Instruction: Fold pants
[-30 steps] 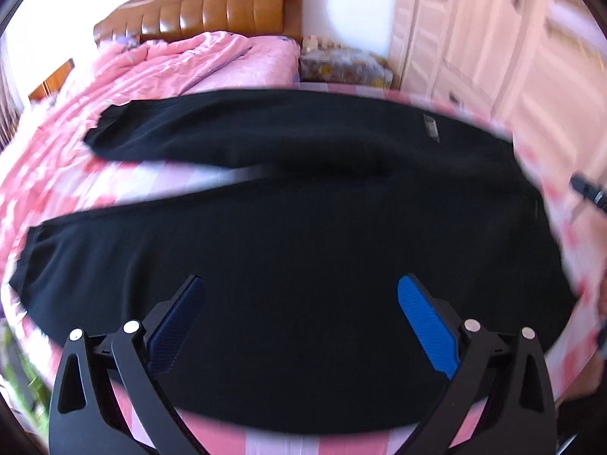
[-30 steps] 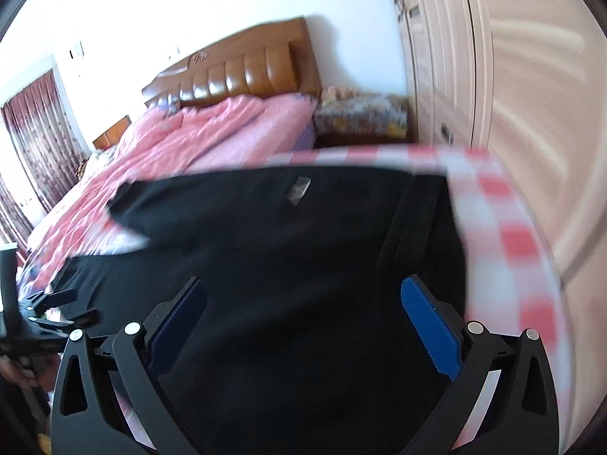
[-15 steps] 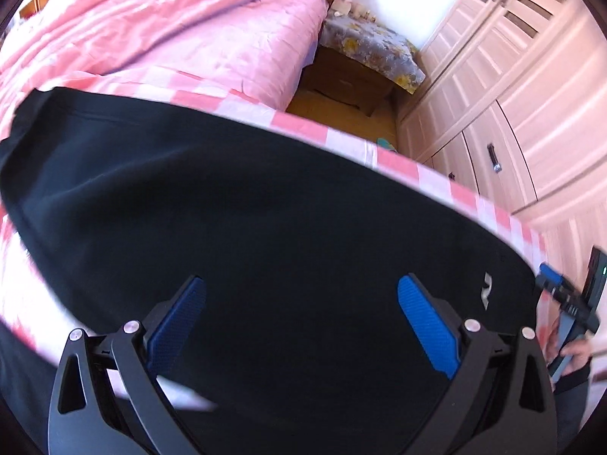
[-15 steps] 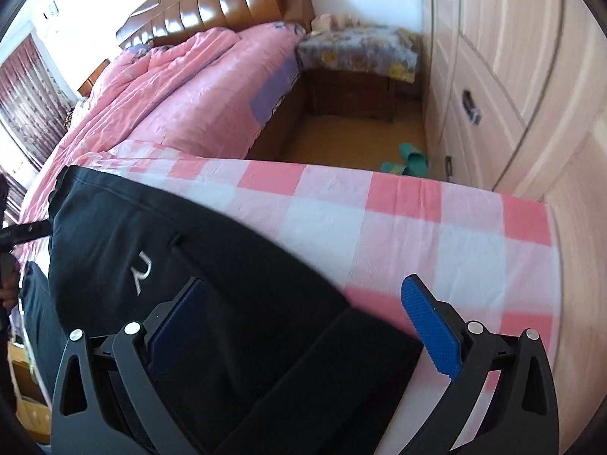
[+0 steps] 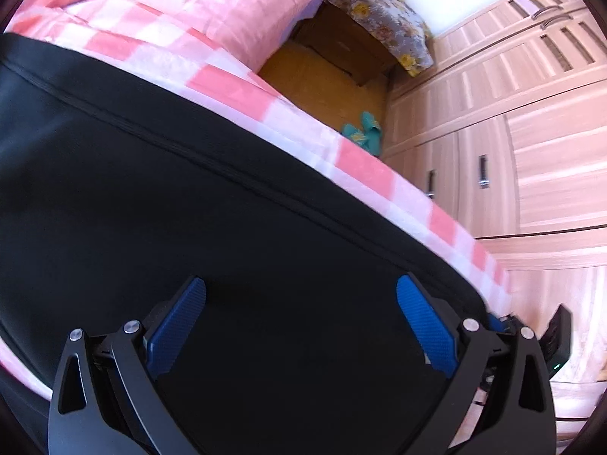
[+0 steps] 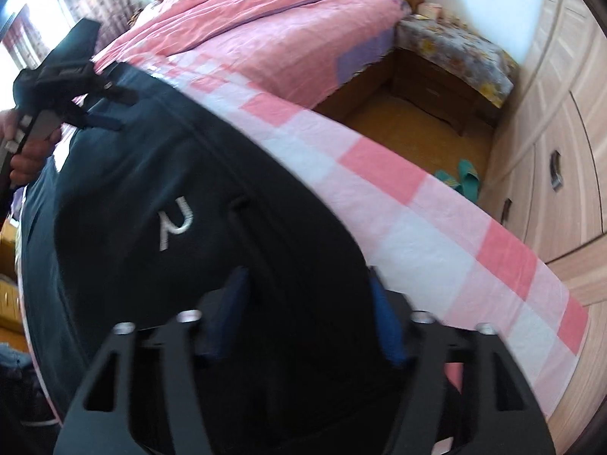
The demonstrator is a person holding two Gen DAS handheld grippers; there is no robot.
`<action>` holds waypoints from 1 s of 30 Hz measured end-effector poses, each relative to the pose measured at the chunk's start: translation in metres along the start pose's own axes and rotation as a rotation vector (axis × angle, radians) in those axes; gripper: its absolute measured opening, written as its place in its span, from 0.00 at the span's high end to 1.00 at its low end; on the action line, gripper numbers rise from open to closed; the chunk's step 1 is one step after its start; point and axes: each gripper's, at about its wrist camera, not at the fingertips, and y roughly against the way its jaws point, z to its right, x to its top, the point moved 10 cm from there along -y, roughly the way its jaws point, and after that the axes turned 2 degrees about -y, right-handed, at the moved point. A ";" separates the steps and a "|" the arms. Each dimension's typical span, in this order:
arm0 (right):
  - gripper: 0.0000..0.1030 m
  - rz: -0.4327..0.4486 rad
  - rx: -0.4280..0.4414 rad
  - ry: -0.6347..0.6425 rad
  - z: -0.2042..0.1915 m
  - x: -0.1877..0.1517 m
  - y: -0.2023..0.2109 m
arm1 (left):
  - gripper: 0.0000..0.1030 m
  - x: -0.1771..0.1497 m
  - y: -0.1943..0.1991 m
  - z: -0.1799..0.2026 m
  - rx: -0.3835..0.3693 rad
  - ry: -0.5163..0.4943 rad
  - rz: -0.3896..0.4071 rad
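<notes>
While the left gripper (image 5: 301,316) hangs with jaws spread wide and empty, the black pants (image 5: 189,227) lie flat beneath it on a pink-checked cloth (image 5: 364,167). From the right wrist, the right gripper (image 6: 309,311) has just been closing, its jaws narrow with pants fabric between them; whether the pads press it, I cannot tell.

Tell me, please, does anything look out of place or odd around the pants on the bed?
Nothing stands out. The black pants lie flat on the checked sheet, and a pair of green slippers sits on the floor by the wardrobe.
</notes>
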 end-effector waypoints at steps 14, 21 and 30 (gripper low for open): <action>0.91 0.263 -0.276 0.220 -0.104 -0.053 0.089 | 0.03 -0.013 -0.010 0.035 -0.118 0.160 0.024; 0.93 0.288 -0.342 0.173 -0.107 -0.063 0.086 | 0.93 -0.022 -0.009 0.041 -0.103 0.004 0.078; 0.97 0.425 -0.426 0.138 -0.128 -0.116 0.133 | 0.91 -0.127 0.149 0.054 -0.204 -0.201 0.488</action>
